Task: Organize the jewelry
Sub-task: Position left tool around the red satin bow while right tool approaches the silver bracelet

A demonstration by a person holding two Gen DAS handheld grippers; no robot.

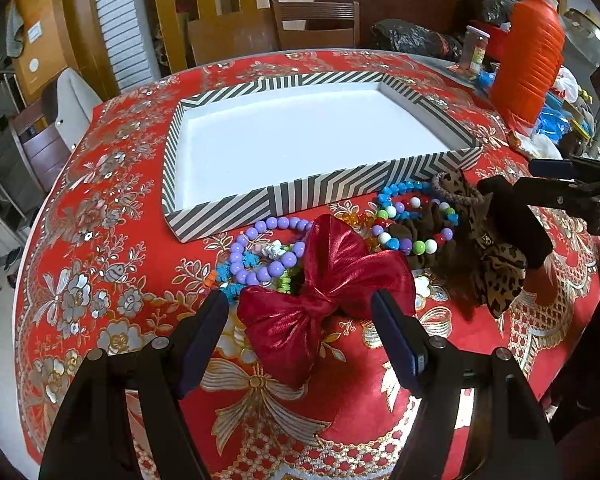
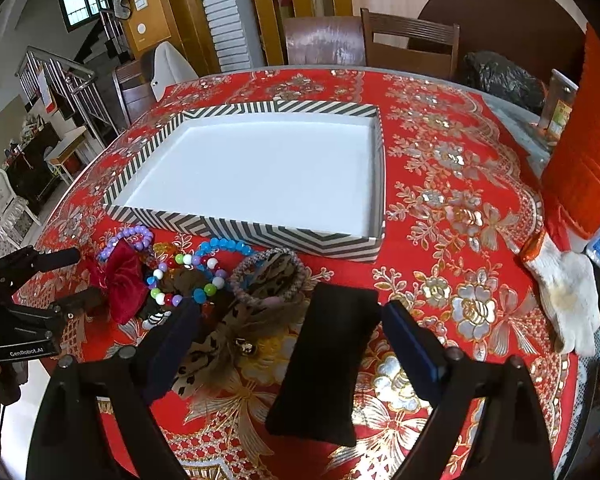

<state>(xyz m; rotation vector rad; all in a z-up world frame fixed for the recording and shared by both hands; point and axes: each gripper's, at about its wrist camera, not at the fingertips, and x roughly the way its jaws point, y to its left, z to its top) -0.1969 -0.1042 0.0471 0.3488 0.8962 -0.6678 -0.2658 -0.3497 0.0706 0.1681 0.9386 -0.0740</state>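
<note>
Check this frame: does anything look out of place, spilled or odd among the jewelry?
Nothing is spilled or damaged. The tray has nothing in it, and the bracelets, red bow and leopard hair tie lie heaped against its front wall. A white work glove at the table's right edge is not jewelry.

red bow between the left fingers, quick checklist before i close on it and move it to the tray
1. Left gripper open: ok.
2. Red bow between the fingers, not touching either: ok.
3. Bow free of the purple bead bracelet: not ok, the bow overlaps it.
4. Striped tray has room: ok, white floor bare.
5. Right gripper out of the way: ok, open over the black pouch, off to the side.
6. Bow snagged underneath: cannot tell.
</note>
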